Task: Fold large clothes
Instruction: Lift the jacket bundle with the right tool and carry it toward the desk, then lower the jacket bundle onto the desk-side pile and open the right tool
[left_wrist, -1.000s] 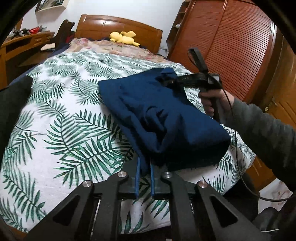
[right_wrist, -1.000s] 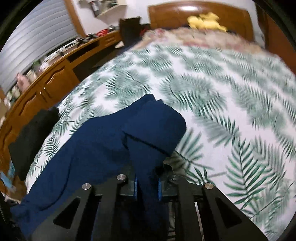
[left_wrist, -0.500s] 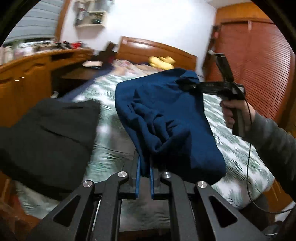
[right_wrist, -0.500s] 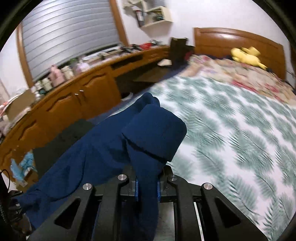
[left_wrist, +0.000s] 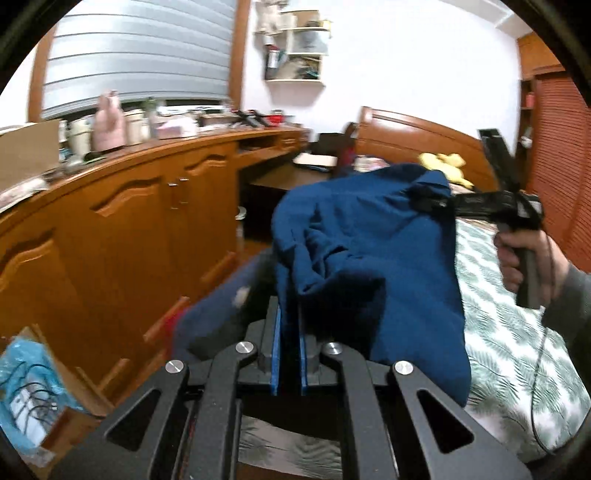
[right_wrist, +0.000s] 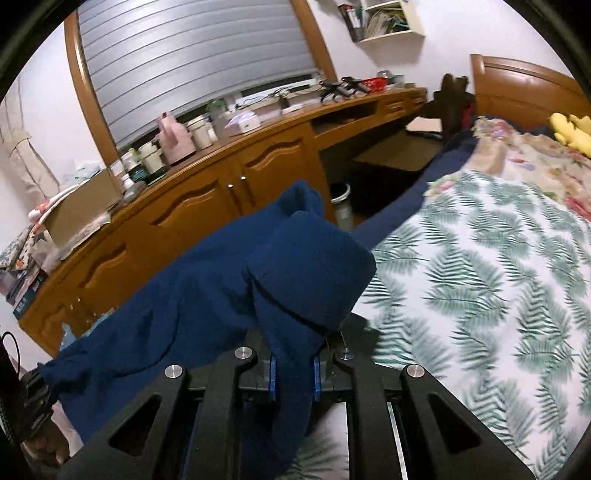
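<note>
A folded dark blue garment (left_wrist: 369, 258) hangs in the air between my two grippers, above the left edge of the bed. My left gripper (left_wrist: 290, 325) is shut on one end of it. My right gripper (right_wrist: 293, 354) is shut on the other end, with a thick fold of the blue garment (right_wrist: 306, 266) bulging over its pads. In the left wrist view the right gripper (left_wrist: 436, 195) shows at the upper right, held in a hand and clamped on the cloth's far corner.
The bed with a palm-leaf cover (right_wrist: 480, 288) lies to the right. A long wooden cabinet (left_wrist: 129, 229) with a cluttered top runs along the left wall. A small bin (right_wrist: 341, 206) stands by the cabinet. A box with blue plastic (left_wrist: 29, 369) sits on the floor.
Both grippers have lifted the folded blue garment off the bed and swung it left toward the wooden cabinet. Both have kept their hold.
</note>
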